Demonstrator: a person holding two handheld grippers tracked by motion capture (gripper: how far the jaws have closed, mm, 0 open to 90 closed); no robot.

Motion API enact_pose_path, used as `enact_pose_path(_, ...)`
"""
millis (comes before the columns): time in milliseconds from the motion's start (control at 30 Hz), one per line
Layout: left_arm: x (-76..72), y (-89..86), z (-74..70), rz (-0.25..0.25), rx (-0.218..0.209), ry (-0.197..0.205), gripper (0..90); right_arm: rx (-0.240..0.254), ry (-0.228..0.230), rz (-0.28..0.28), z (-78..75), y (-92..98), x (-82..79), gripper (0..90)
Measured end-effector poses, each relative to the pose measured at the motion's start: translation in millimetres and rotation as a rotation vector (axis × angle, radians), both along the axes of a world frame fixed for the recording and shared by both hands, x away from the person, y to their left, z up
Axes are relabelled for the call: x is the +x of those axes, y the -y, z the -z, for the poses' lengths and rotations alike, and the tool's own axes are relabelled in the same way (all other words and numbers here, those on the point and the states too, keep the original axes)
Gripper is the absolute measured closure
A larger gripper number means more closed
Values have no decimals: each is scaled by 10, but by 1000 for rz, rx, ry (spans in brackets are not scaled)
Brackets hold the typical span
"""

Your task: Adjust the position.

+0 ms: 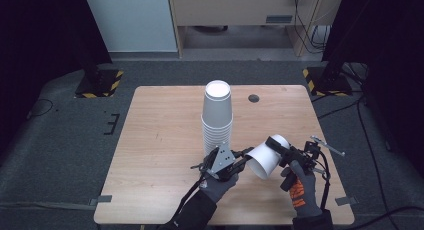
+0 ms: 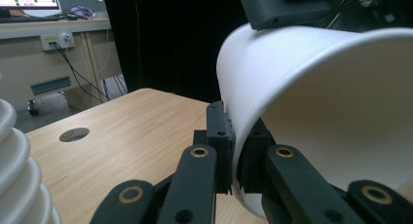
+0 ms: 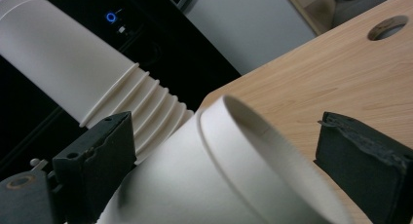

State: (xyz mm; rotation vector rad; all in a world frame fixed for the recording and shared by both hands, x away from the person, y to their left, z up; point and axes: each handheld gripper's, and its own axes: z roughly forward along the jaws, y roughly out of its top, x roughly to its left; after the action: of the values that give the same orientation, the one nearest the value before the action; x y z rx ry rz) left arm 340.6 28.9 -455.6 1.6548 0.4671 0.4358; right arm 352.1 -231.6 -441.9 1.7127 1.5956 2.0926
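Table: light wood, bare across its left half and far right; open room is left there, and along the near edge beside the hands.
Stack: white cups nested upside down, standing upright near the table's middle, just behind the left gripper.
Left gripper: held in a gloved hand near the front edge; its jaws are clamped on the rim of the cup, one inside the wall and one outside, as seen in the left gripper view.
Cup: single, white, lying tilted above the table between the two grippers, mouth toward the left gripper.
Right gripper: its jaws stand at either side of the cup's base end; whether they press on it cannot be told.
Hole: round, in the tabletop behind the cup, near the far edge.
Views: ribbed rims of the stack are shown close in the right gripper view; a desk with a wall socket is shown far off in the left gripper view.
Room: grey carpet, dark curtains at both sides, striped stand bases at the table's far corners.
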Motion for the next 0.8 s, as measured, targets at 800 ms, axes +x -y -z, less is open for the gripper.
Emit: enact_pose_path(800,-34,-289,-142,54,50,-73,859,-148,54,146,58,222,74,85)
